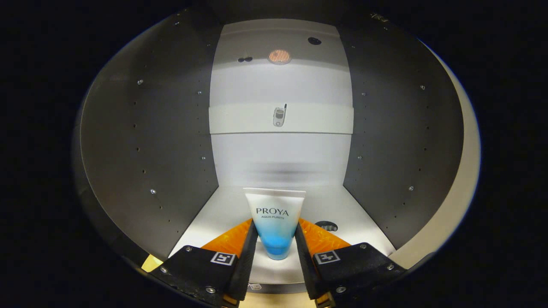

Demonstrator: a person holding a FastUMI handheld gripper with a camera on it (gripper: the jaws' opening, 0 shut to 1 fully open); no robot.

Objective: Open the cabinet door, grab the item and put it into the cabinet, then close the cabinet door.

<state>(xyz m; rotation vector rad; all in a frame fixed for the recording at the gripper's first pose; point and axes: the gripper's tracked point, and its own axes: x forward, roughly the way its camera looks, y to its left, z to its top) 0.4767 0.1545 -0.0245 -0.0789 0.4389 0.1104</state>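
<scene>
A white tube with a blue lower end (275, 218) stands upright, cap down, on the white floor (214, 214) of the open cabinet. My gripper (276, 229) reaches into the cabinet's mouth. Its two fingers (250, 244) press against the tube's blue lower part from left and right, so it is shut on the tube. The cap rests on or just above the floor between the fingers. The cabinet's dark side walls (150, 141) rise on both sides and its white back panel (278, 162) stands beyond the tube.
A white shelf (239, 120) crosses the cabinet at mid-height, with a small phone-shaped object (279, 116) at its front edge. A dark round hole (326, 225) sits in the floor just right of the tube. A cream panel edge (464, 171) runs outside the right wall.
</scene>
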